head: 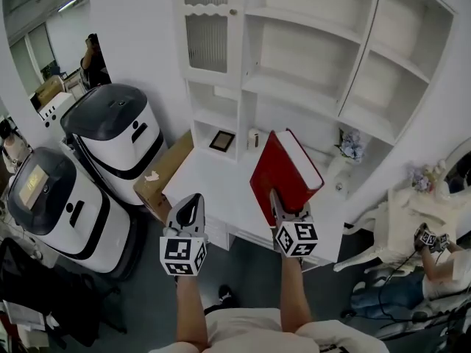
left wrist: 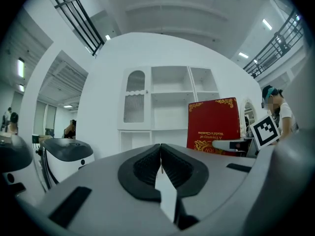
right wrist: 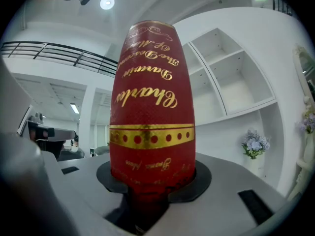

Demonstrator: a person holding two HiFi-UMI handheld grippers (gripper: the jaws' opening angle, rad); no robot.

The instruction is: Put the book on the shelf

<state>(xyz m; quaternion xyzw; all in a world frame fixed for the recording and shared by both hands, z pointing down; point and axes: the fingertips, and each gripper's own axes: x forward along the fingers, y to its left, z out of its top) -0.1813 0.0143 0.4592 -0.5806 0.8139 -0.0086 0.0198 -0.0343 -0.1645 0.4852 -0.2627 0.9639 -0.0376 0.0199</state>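
A thick red book [head: 283, 171] with gold lettering stands upright in my right gripper [head: 278, 203], which is shut on its lower end. In the right gripper view its spine [right wrist: 152, 107] fills the middle, clamped between the jaws. The same book [left wrist: 213, 124] shows at the right of the left gripper view, held level in front of the white shelf unit [head: 309, 72]. My left gripper [head: 190, 210] hangs beside it to the left, shut with nothing between its pads [left wrist: 160, 167]. The shelf compartments ahead are mostly bare.
A white desk top [head: 221, 186] lies below the shelves, with a small picture frame [head: 221, 140] and a vase of flowers [head: 351, 145]. Two white and black machines [head: 118, 134] and a cardboard box [head: 158, 175] stand left. A person [head: 434, 259] sits at the right.
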